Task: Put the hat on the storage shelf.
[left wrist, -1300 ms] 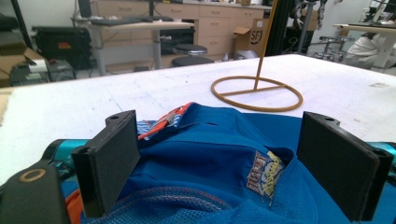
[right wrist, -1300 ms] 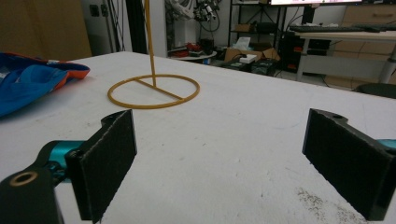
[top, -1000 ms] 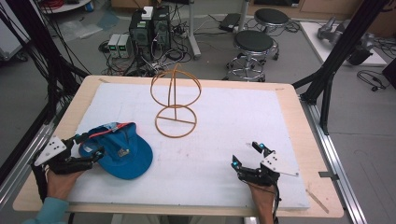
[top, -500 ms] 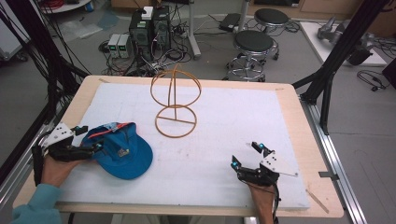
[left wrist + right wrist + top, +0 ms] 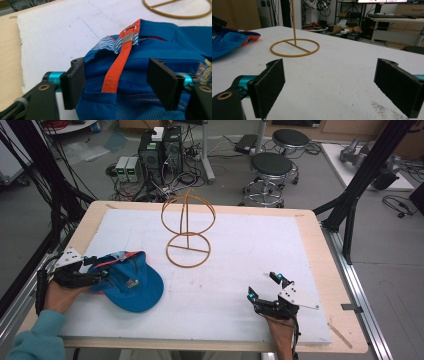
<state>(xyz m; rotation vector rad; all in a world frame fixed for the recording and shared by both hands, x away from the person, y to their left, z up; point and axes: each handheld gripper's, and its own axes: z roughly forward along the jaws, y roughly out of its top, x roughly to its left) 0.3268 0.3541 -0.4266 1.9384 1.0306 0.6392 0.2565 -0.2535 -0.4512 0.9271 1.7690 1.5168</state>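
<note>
A blue cap point(image 5: 132, 282) with an orange back strap point(image 5: 120, 62) lies on the white board at the front left. My left gripper point(image 5: 97, 269) reaches into it from the left. In the left gripper view its jaws point(image 5: 117, 82) straddle the cap's rear point(image 5: 155, 47) around the strap; they have just been closing, and the fabric between them looks unsqueezed. My right gripper point(image 5: 264, 286) rests at the front right, open with nothing between its jaws point(image 5: 329, 85). The cap point(image 5: 229, 40) lies far off to its left.
A golden wire stand point(image 5: 187, 232), a ring base with an upright hoop, stands mid-board and ahead of the right gripper point(image 5: 294, 47). The white board point(image 5: 250, 245) covers a wooden table. Stools, cables and electronics lie on the floor beyond the far edge.
The left hand has pushed rightward so that its jaws now reach around the cap's rear, and they stand narrower. The cap has shifted slightly. The right gripper has not moved.
</note>
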